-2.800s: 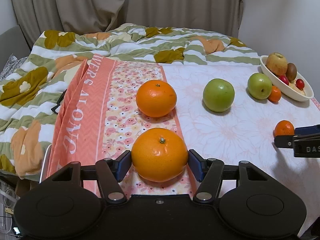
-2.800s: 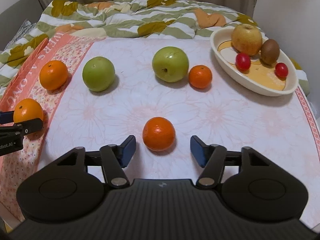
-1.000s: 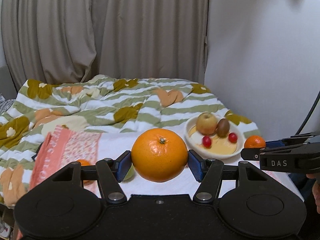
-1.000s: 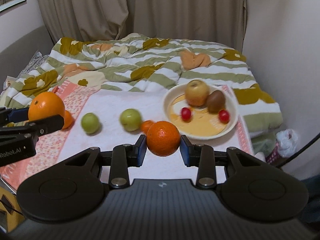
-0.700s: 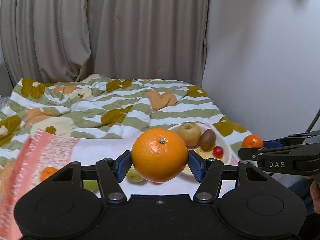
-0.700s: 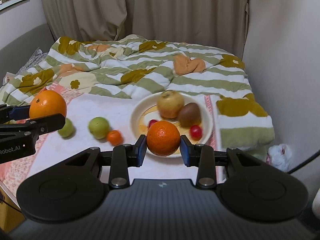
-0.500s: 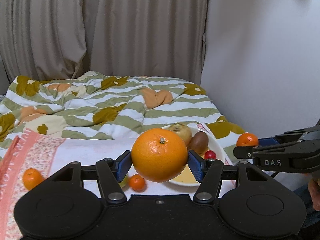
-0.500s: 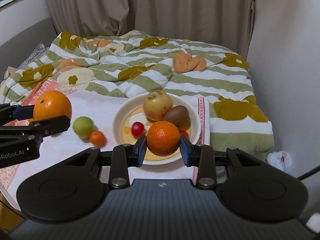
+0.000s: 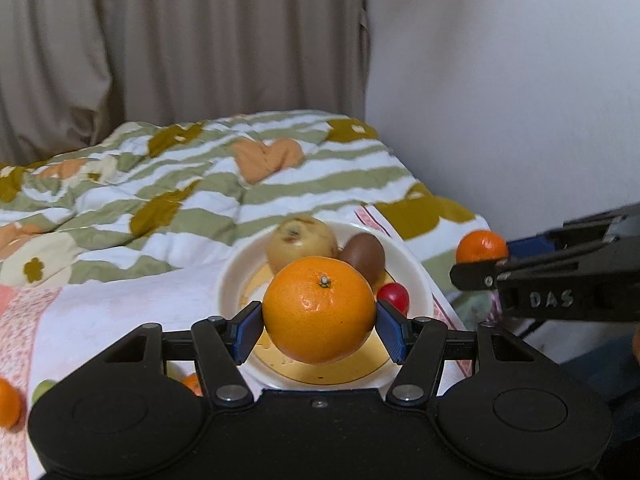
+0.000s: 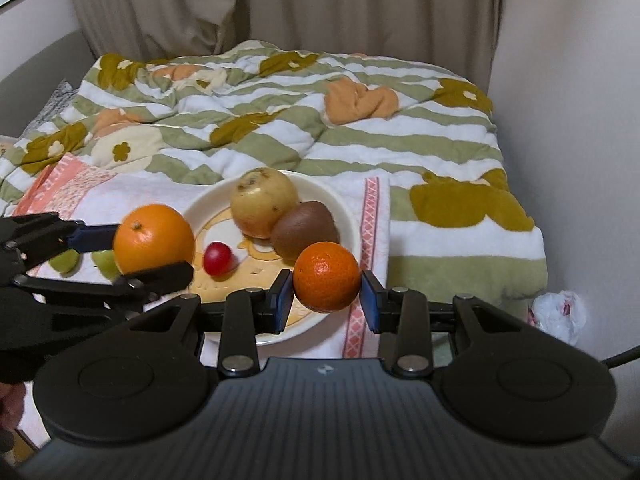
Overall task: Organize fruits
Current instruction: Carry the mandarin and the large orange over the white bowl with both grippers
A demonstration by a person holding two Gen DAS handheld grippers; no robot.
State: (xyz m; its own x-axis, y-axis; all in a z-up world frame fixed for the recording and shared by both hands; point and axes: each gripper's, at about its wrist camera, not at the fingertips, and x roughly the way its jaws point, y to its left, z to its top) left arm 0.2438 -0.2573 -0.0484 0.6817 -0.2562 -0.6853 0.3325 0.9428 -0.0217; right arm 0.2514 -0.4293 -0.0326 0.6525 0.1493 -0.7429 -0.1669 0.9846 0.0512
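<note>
- Holding 1 large orange (image 9: pixel 319 314), the left gripper (image 9: pixel 319 326) clamps it between both blue pads, in the air above the white bowl (image 9: pixel 232 280).
- Carrying 1 small orange (image 10: pixel 327 276), the right gripper (image 10: pixel 325 298) is closed on it and hangs over the bowl's near right rim (image 10: pixel 352 216).
- Bowl contents: 1 yellow apple (image 10: pixel 265 202), 1 brown kiwi (image 10: pixel 304 227), 1 red cherry tomato (image 10: pixel 217 257) plain in both views; a 2nd red fruit cannot be confirmed.
- Loose stock on the worktop (image 9: pixel 112 312): 2 green fruits (image 10: pixel 64 260) partly hidden behind the left gripper in the right wrist view, plus 2 small oranges (image 9: pixel 8 402) at the lower left edge of the left wrist view.
- Change since 2.8 s ago: both oranges sat on the cloth then, the right gripper open around its fruit; both are now lifted and brought across to the bowl.
- Change since 0.5 s ago: the bowl has drawn nearer and more central in both views.
- Judgement: transport is nearly done; lowering and release come next, 1 fruit at a time.
- Risk: free room in the bowl looks limited, so a round orange may roll against the tomato or over the rim.
</note>
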